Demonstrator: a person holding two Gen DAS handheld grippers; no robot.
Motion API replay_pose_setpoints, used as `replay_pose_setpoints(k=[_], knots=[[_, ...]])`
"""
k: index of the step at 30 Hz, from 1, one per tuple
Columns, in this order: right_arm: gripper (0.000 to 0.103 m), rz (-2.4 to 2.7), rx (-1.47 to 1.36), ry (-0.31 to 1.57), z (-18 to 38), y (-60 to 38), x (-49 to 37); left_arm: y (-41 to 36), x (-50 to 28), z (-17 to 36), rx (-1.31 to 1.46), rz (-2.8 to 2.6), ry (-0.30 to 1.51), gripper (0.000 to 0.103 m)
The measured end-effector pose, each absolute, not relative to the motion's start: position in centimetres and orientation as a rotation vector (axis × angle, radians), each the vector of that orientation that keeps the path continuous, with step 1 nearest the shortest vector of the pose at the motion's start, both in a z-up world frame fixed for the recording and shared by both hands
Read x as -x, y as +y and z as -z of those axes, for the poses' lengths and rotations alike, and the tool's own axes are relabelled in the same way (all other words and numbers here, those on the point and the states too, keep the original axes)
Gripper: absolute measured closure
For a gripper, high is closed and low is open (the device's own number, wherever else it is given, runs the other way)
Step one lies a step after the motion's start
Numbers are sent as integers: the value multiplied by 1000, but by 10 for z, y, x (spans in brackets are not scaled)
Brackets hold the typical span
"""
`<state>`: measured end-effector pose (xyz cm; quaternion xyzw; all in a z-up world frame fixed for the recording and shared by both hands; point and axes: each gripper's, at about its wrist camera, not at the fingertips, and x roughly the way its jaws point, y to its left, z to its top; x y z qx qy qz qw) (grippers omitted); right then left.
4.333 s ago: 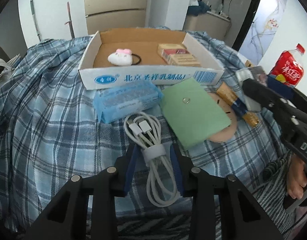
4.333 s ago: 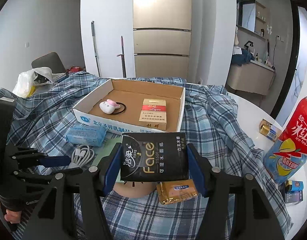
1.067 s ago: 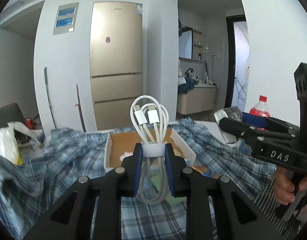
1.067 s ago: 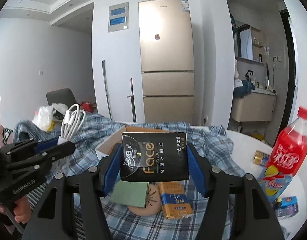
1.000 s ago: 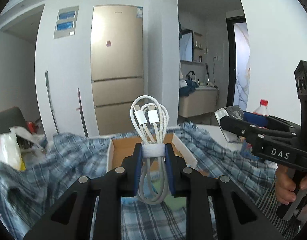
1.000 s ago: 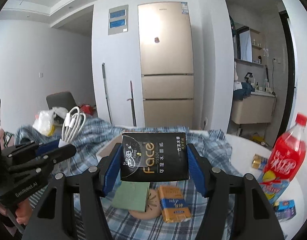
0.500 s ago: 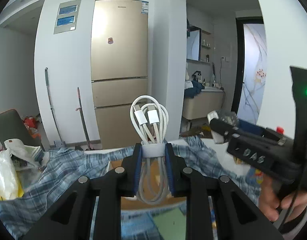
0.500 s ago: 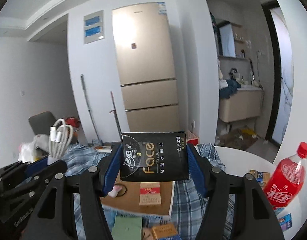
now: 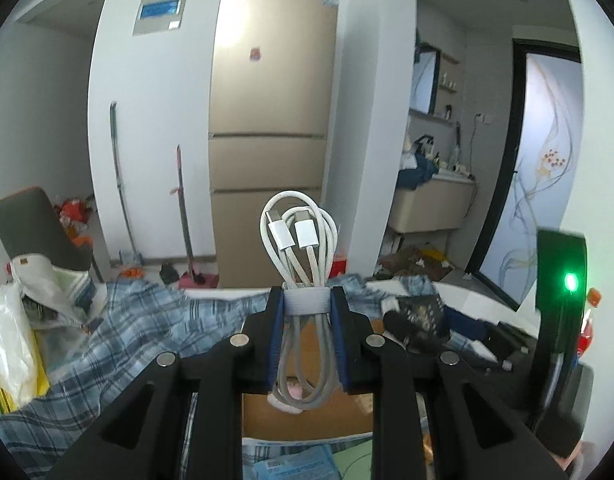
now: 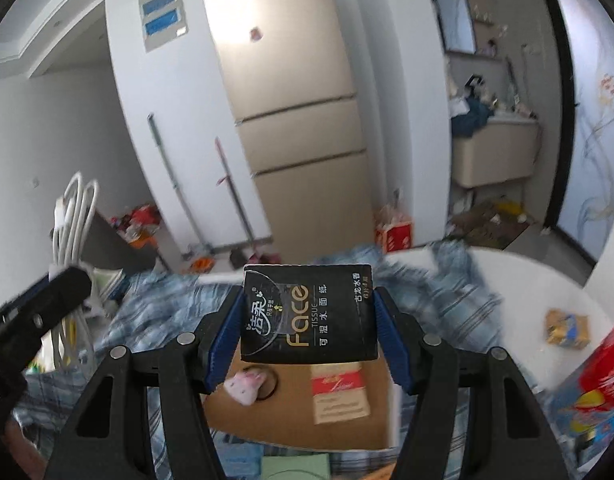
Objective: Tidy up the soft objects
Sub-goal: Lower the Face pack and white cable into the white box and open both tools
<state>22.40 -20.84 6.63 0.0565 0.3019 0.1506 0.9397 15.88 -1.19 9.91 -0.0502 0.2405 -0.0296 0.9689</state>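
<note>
My left gripper [image 9: 307,308] is shut on a coiled white cable [image 9: 301,240], held upright in the air above the open cardboard box [image 9: 307,420]. My right gripper [image 10: 309,320] is shut on a black tissue pack [image 10: 309,314], held above the same box [image 10: 299,420]. In the box lie a pink-and-white plush hair tie [image 10: 247,386] and a red-and-tan carton [image 10: 339,394]. The left gripper and cable show at the left of the right wrist view [image 10: 73,216]; the right gripper and pack show at the right of the left wrist view [image 9: 419,312].
A blue plaid cloth [image 9: 139,320] covers the table. A blue tissue pack [image 9: 295,468] and green pouch [image 10: 295,468] lie in front of the box. A red soda bottle [image 10: 603,368] and small gold packet [image 10: 567,328] stand on the right. A fridge [image 9: 267,120] is behind.
Both grippers have moved forward over the box, holding their loads; the box now lies directly below them. The right view has tilted and is blurred from motion.
</note>
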Motion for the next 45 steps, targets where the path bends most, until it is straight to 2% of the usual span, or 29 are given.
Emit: replay_pose_setpoints(k=[3, 8, 15, 24, 27, 33, 39, 45], knots=[[41, -326, -89, 625, -45, -198, -223, -9, -173, -81, 114, 57, 516, 79], [41, -393, -97, 752, -14, -181, -232, 1, -196, -50, 118, 55, 592, 79], [41, -473, -168, 947, 40, -169, -248, 23, -208, -37, 151, 36, 635, 80], [41, -383, -129, 1038, 64, -164, -253, 16, -216, -22, 115, 31, 673, 80], [40, -387, -140, 1032, 64, -168, -252, 13, -218, -17, 95, 18, 693, 80], [29, -357, -141, 939, 46, -174, -245, 14, -221, -11, 100, 31, 713, 80], [29, -182, -92, 845, 25, -198, -251, 10, -227, 1, 76, 27, 748, 79], [29, -165, -150, 860, 20, -219, -262, 5, -228, 7, 62, 30, 756, 79]])
